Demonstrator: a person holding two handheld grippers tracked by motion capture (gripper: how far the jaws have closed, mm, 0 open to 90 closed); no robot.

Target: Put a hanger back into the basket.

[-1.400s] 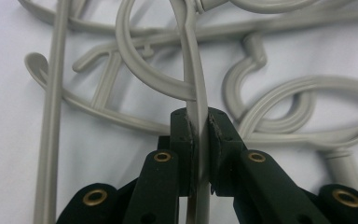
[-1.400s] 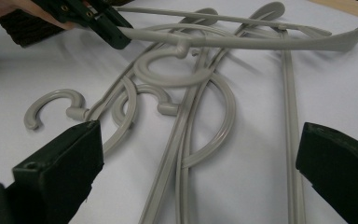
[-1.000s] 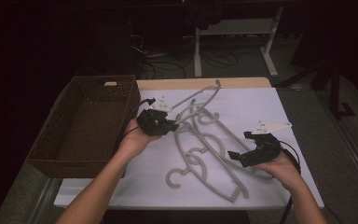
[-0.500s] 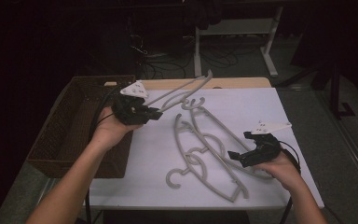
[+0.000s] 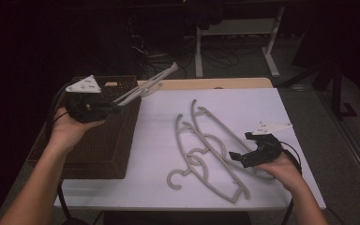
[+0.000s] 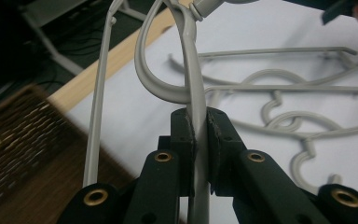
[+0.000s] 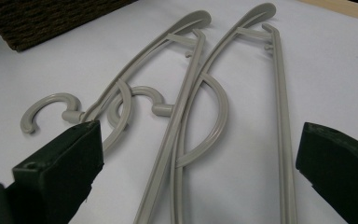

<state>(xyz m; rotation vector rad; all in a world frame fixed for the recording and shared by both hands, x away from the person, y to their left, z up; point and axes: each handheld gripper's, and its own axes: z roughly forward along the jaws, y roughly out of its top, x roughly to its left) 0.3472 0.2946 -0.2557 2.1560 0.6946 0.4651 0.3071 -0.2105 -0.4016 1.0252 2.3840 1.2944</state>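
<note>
The left gripper (image 6: 199, 140) is clamping its two black jaws tight on the bar of a grey plastic hanger (image 6: 193, 84), with no gap showing on either side of the bar. In the high view this held hanger (image 5: 143, 89) is projecting from the left gripper (image 5: 115, 107) up and away toward the far edge of the table, clear of the surface. The left hand (image 5: 70, 129) is holding the gripper above the brown wicker basket (image 5: 108, 150), which is sitting at the left side of the white table (image 5: 262, 103).

The right gripper (image 7: 196, 186) is keeping its jaws wide apart and is gripping nothing; two more grey hangers are lying flat on the table between and beyond the jaws. The nearer hanger (image 7: 121, 93) is showing its hook curled to the left, and the second hanger (image 7: 242, 70) is lying just beside it, the two overlapping near their hooks. In the high view the right gripper (image 5: 243, 157) is resting low at the right side of the table in the right hand (image 5: 281, 166), touching or just beside the end of the lying hangers (image 5: 206, 145)
</note>
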